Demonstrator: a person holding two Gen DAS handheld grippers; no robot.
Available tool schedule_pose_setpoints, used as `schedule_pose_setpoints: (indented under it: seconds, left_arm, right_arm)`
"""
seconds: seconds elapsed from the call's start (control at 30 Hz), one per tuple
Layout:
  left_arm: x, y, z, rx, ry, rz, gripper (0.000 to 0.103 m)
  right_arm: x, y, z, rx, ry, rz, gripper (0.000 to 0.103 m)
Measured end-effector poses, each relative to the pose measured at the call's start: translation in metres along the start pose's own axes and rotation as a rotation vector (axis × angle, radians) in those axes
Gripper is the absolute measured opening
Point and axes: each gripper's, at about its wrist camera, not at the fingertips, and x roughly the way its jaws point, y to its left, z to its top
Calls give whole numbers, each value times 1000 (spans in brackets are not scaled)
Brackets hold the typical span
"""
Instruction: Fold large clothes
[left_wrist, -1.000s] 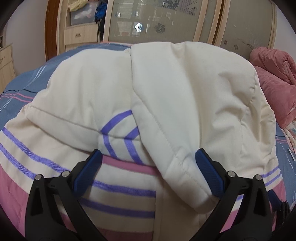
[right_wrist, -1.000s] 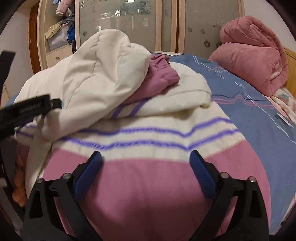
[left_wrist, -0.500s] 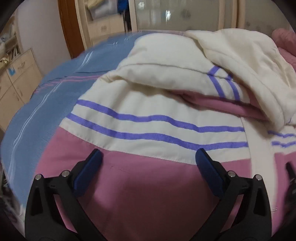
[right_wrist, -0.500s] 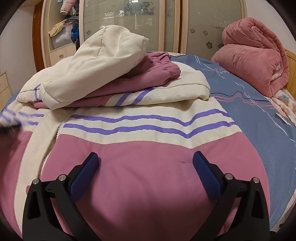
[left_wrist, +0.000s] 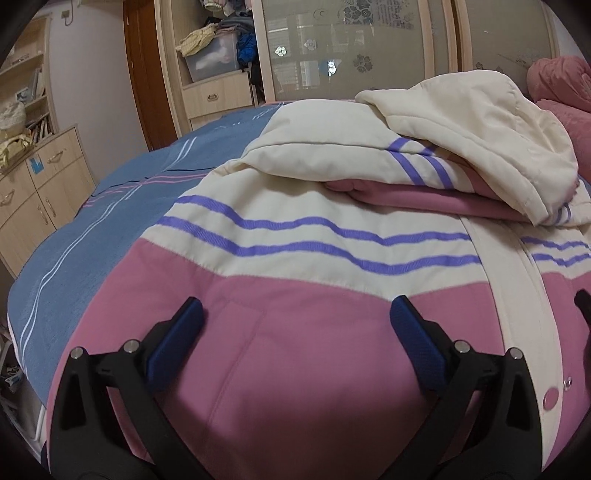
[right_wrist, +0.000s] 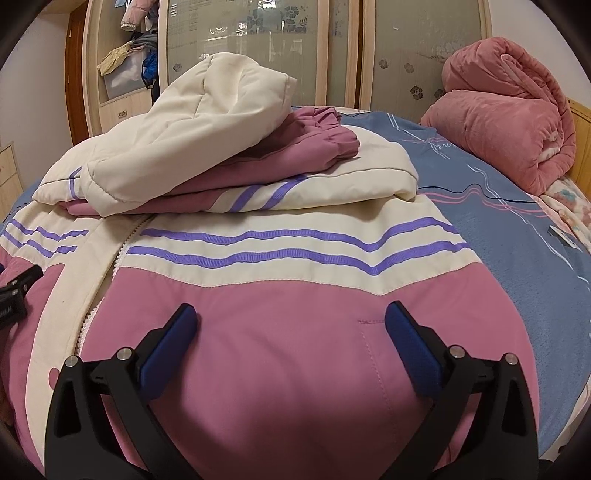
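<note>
A large pink and cream jacket with purple stripes (left_wrist: 314, 332) lies front up on the bed; it also fills the right wrist view (right_wrist: 288, 332). Its sleeves are folded across the chest and the cream hood (left_wrist: 480, 122) lies flopped on top of them, also in the right wrist view (right_wrist: 192, 133). My left gripper (left_wrist: 297, 325) is open and empty over the pink lower left panel. My right gripper (right_wrist: 291, 325) is open and empty over the pink lower right panel. The left gripper's edge shows at the right wrist view's left side (right_wrist: 14, 291).
The jacket lies on a blue bed sheet (left_wrist: 110, 221) (right_wrist: 517, 240). A rolled pink blanket (right_wrist: 502, 110) sits at the bed's far right. Wooden drawers (left_wrist: 33, 192) and a wardrobe with glass doors (left_wrist: 351, 48) stand beyond the bed.
My left gripper let go of the cream hood, which dropped onto the folded sleeves. Both grippers drew back toward the jacket's hem, the left one swinging left over the pink panel.
</note>
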Motion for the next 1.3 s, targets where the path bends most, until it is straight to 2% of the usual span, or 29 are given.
schedule_pose_setpoints:
  seconds: [0.97,1.3]
  left_arm:
    - [-25,-5,-32,-26,-93,25,101]
    - [-36,-2,-52,-44,-153,13,101]
  right_arm:
    - [-1,-2,-1,0,-1,-2,102]
    - [-1,-2,-1,0,-2,-3,102]
